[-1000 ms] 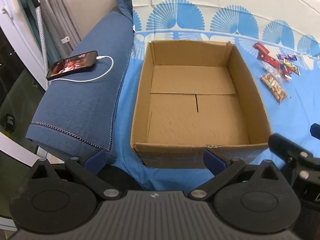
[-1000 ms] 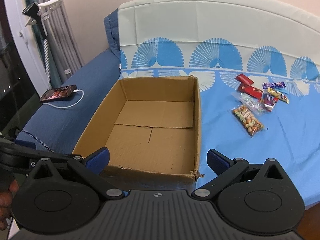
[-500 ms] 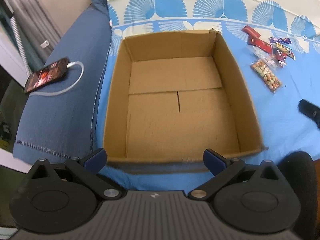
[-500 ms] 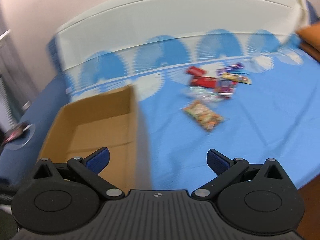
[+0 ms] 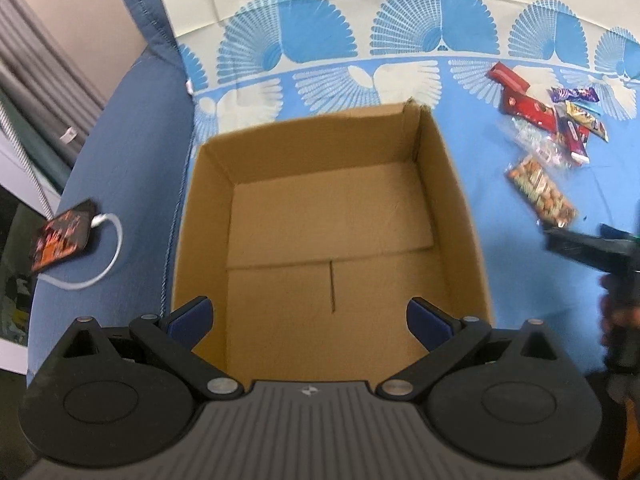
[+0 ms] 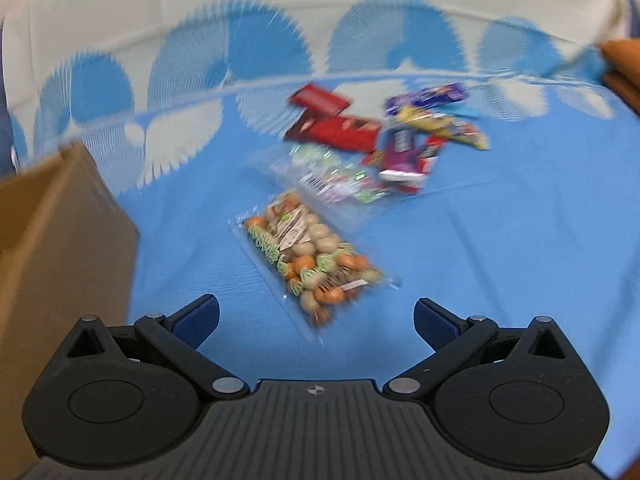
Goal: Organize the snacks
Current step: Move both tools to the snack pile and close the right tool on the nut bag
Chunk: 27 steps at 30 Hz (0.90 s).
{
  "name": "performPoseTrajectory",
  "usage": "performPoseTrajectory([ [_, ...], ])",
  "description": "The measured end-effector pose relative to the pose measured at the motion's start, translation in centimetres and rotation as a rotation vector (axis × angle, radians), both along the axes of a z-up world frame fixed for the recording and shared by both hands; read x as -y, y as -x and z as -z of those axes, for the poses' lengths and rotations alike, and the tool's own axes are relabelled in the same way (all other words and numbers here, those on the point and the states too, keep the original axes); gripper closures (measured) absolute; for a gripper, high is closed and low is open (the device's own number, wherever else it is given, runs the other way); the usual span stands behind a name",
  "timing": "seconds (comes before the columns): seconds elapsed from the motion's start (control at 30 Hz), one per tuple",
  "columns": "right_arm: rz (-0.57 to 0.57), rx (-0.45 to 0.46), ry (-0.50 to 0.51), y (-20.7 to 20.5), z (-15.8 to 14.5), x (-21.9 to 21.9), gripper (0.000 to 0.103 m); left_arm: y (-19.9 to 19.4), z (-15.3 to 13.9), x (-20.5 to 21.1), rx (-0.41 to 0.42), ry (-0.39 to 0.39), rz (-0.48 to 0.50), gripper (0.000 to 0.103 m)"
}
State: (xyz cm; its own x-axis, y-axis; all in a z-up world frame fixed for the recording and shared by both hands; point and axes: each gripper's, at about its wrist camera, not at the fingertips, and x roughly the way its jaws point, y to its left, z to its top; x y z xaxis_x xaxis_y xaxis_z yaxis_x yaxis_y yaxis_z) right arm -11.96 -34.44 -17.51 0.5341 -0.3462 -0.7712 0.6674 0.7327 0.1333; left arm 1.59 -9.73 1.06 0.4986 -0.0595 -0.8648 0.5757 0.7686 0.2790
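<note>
Cardboard box point(image 5: 332, 240) sits empty below my left gripper point(image 5: 308, 316), jaws spread. My right gripper point(image 6: 316, 316), jaws spread and empty, hangs over the nut packet point(image 6: 310, 254). Risk: slick film may slip from a shallow pinch.

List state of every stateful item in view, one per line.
cardboard box: open, empty
left gripper: open, empty
right gripper: open, empty
nut mix bag: sealed, flat on sheet
red wrappers: lying on sheet
phone: screen lit, white cable plugged in
</note>
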Motion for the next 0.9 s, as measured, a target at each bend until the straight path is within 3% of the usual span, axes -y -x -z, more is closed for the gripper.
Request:
performPoseTrajectory([
  [0.13,-0.054,-0.104,0.049,-5.0,3.1,2.3,0.000,-0.9,-0.1,2.6,0.002,0.011,0.010,0.000],
  [0.23,-0.036,-0.151,0.034,-6.2,4.8,4.0,0.001,-1.6,-0.2,4.8,0.003,0.025,0.017,0.000],
  [0.27,-0.017,-0.124,0.018,-5.7,4.7,4.5,0.012,-1.8,-0.1,5.5,-0.002,0.033,0.019,0.000],
  [0.3,0.005,-0.109,0.029,-5.1,4.4,4.7,0.043,-2.0,-0.1,6.4,-0.010,0.046,0.024,0.000],
  [0.37,-0.010,-0.094,0.039,-3.2,3.7,4.9,0.061,-2.2,0.3,8.6,-0.025,0.077,0.039,0.000],
  [0.43,0.001,-0.061,0.000,-0.4,3.1,5.2,0.064,-2.2,1.0,11.2,-0.018,0.107,0.064,0.000],
  [0.53,0.054,-0.055,0.019,3.7,2.0,5.1,0.064,-2.2,3.0,16.0,-0.002,0.142,0.091,0.000],
  [0.7,0.207,-0.054,-0.027,9.4,1.5,7.0,0.064,-3.4,9.2,24.0,-0.206,0.262,0.133,0.000],
  [0.8,0.305,-0.043,-0.090,11.1,2.0,8.5,0.064,-4.4,13.6,27.3,-0.316,0.260,0.069,0.000],
  [0.9,0.358,0.050,-0.127,12.8,1.4,8.9,0.065,-4.8,16.0,28.9,-0.352,0.277,0.012,0.000],
])
